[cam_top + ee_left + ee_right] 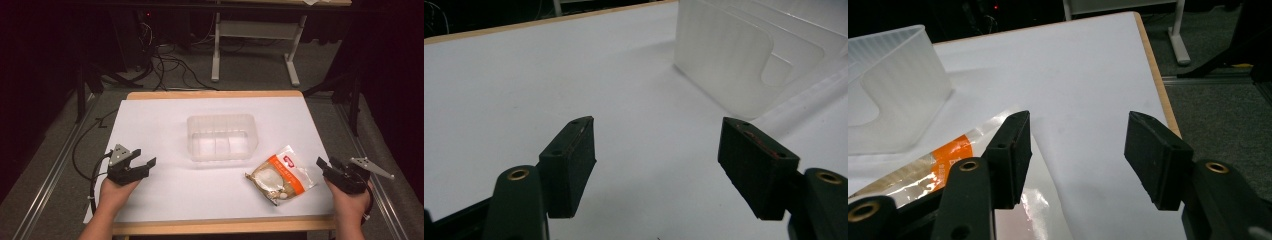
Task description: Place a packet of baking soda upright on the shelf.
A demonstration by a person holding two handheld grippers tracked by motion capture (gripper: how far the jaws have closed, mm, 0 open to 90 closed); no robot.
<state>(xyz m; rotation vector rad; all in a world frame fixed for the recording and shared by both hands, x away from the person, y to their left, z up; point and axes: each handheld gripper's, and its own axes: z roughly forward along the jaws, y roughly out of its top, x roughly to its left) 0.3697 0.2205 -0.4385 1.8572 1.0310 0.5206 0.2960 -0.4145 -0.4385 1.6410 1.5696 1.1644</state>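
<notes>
Both jaws wide apart and empty: left hand-held gripper (142,161) at lower left, right hand-held gripper (326,165) beside the snack bag (281,174), lower right. Its slippery film may slide away before reaching the clear bin (222,137).

The white table top (165,130) is the brightest thing I see from above, lit evenly from overhead, while the floor and room toward twelve o'clock sink into near black. That high view is soft and grainy, with no crisp edges. My left gripper (141,158) throws only a faint, short shadow. The clear plastic tub (222,136) glows pale, with a dim shadow at its base. The snack packet (948,165) shows glare on its film near six o'clock. In both gripper views my near jaws are dark and slightly blurred.
</notes>
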